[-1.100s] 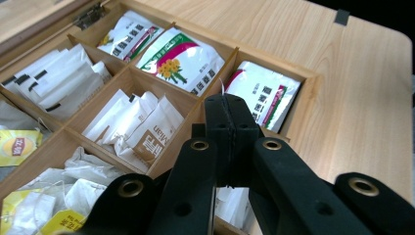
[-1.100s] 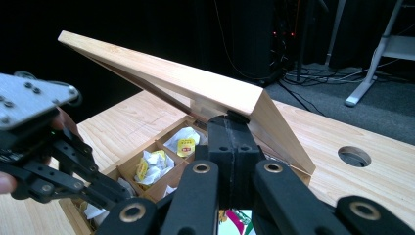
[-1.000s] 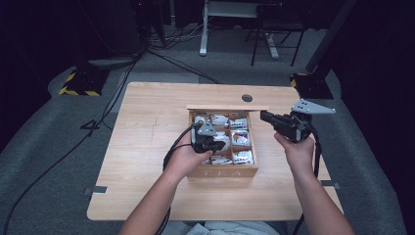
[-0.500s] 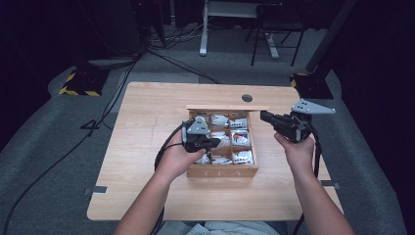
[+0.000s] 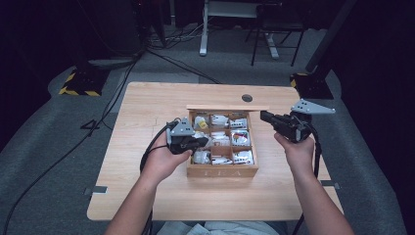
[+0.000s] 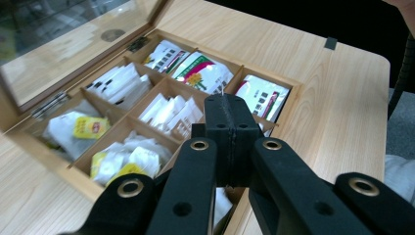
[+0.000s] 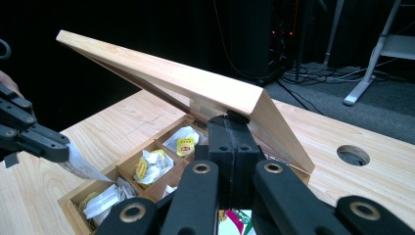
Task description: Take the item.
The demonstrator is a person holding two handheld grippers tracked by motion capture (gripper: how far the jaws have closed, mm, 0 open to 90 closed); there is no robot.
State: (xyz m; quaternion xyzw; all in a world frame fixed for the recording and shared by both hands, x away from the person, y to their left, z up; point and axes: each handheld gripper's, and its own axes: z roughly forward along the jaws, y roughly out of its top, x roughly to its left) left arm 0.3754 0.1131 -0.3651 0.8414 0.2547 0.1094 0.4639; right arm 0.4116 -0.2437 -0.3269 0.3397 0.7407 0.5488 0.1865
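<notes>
An open wooden tea box point(image 5: 222, 171) sits mid-table, its compartments holding white, yellow and green tea sachets point(image 6: 203, 73). My left gripper point(image 5: 201, 142) hovers over the box's left column. In the left gripper view its jaws point(image 6: 230, 105) are pressed together. From the right gripper view, the left gripper point(image 7: 61, 149) pinches a white sachet point(image 7: 83, 167) that hangs above the compartments. My right gripper point(image 5: 265, 116) is at the box's far right corner, shut, with its tips point(image 7: 230, 122) against the end of the raised lid point(image 7: 186, 83).
A round cable hole point(image 5: 247, 98) lies in the tabletop behind the box. Bare table point(image 5: 147, 107) stretches left of the box and in front of it. Beyond the table's far edge stand a desk leg point(image 5: 203, 29) and a chair, with cables on the floor.
My left gripper has drawn back to the left, from the box's middle toward its left side, with the sachet in it. The right gripper and lid have stayed put.
</notes>
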